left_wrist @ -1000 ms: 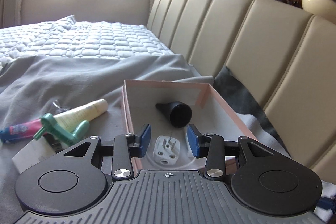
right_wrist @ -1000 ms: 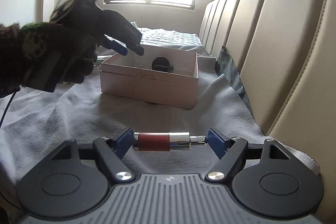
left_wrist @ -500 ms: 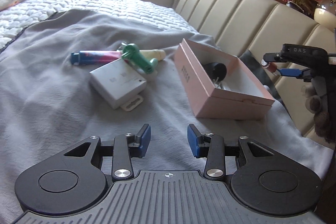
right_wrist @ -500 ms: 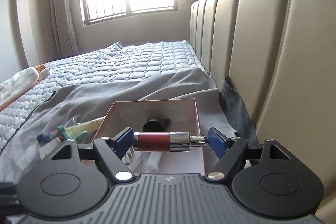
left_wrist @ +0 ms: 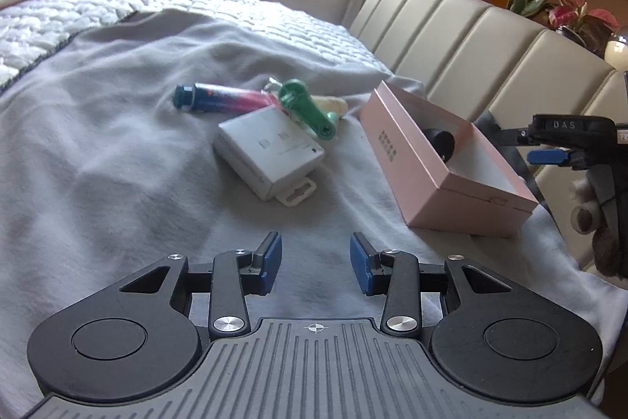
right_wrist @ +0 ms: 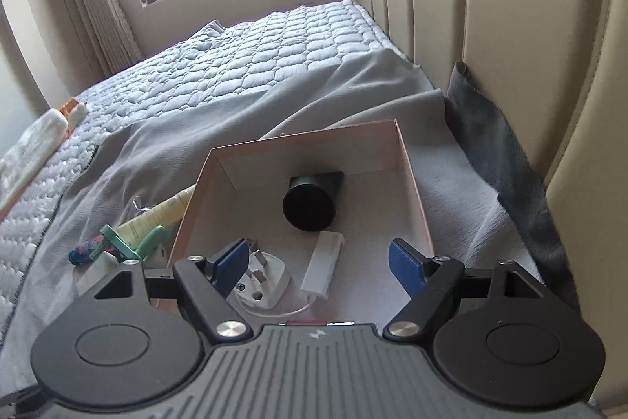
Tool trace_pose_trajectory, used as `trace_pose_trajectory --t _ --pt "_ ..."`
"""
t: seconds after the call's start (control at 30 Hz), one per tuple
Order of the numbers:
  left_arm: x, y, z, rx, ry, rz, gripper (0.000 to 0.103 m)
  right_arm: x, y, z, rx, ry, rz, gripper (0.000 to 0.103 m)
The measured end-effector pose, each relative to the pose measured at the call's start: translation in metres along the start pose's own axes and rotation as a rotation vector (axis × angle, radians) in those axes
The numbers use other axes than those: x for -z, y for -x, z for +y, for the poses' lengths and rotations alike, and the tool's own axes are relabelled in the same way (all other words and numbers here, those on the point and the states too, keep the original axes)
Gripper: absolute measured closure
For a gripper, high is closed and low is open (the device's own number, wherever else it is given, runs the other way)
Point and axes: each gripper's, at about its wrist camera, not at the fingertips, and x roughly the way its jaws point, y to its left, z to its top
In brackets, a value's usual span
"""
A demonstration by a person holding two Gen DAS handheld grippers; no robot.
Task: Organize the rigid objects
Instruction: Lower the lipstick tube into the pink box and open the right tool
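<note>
A pink open box (left_wrist: 439,160) lies on the grey blanket; in the right wrist view its wall (right_wrist: 416,191) frames a black cone-shaped piece (right_wrist: 310,201), a white plug (right_wrist: 261,281) and a white adapter with cable (right_wrist: 324,268). A sliver of the red and silver cylinder (right_wrist: 314,322) shows at the camera's lower edge inside the box. My right gripper (right_wrist: 318,262) is open and empty right above the box; it also shows in the left wrist view (left_wrist: 549,156). My left gripper (left_wrist: 316,258) is open and empty above the blanket, well short of the box.
Left of the box lie a white flat box (left_wrist: 271,148), a green tool (left_wrist: 306,108), a blue and pink tube (left_wrist: 219,97) and a cream tube (right_wrist: 157,218). The padded headboard (left_wrist: 471,42) rises right behind the box. A dark cloth (right_wrist: 506,152) lies along it.
My right gripper opened over the box and no longer holds the red and silver cylinder, which now lies in the box. My left gripper backed further away from the box.
</note>
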Motion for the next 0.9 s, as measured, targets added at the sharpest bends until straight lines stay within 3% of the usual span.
trace_pose_trajectory --t 0.1,0.2,0.4,0.47,0.57,0.73,0.83,0.9 --pt "-0.019 -0.003 0.005 -0.052 -0.057 -0.065 0.061 0.013 0.018 0.032 0.069 0.172 -0.104 0.024" --pt "-0.045 -0.013 0.019 -0.075 -0.041 -0.1 0.061 0.04 0.039 0.058 0.079 0.268 -0.195 0.024" --pt "-0.075 -0.027 0.044 -0.109 0.118 -0.142 0.061 0.075 0.048 0.092 -0.062 0.348 -0.158 0.024" --pt "-0.071 -0.021 0.044 -0.092 0.117 -0.15 0.061 0.07 0.043 0.103 -0.096 0.367 -0.158 0.024" --pt "-0.062 -0.017 0.044 -0.089 0.092 -0.091 0.061 0.054 0.029 0.126 -0.155 0.399 -0.149 0.024" --pt "-0.046 -0.003 0.054 -0.072 0.126 -0.073 0.061 0.019 -0.032 0.18 -0.253 0.354 -0.034 0.024" --pt "-0.04 0.004 0.06 -0.058 0.15 -0.069 0.061 0.008 -0.077 0.204 -0.25 0.286 0.036 0.024" --pt "-0.037 0.008 0.063 -0.056 0.154 -0.073 0.061 0.007 -0.102 0.217 -0.198 0.294 0.041 0.024"
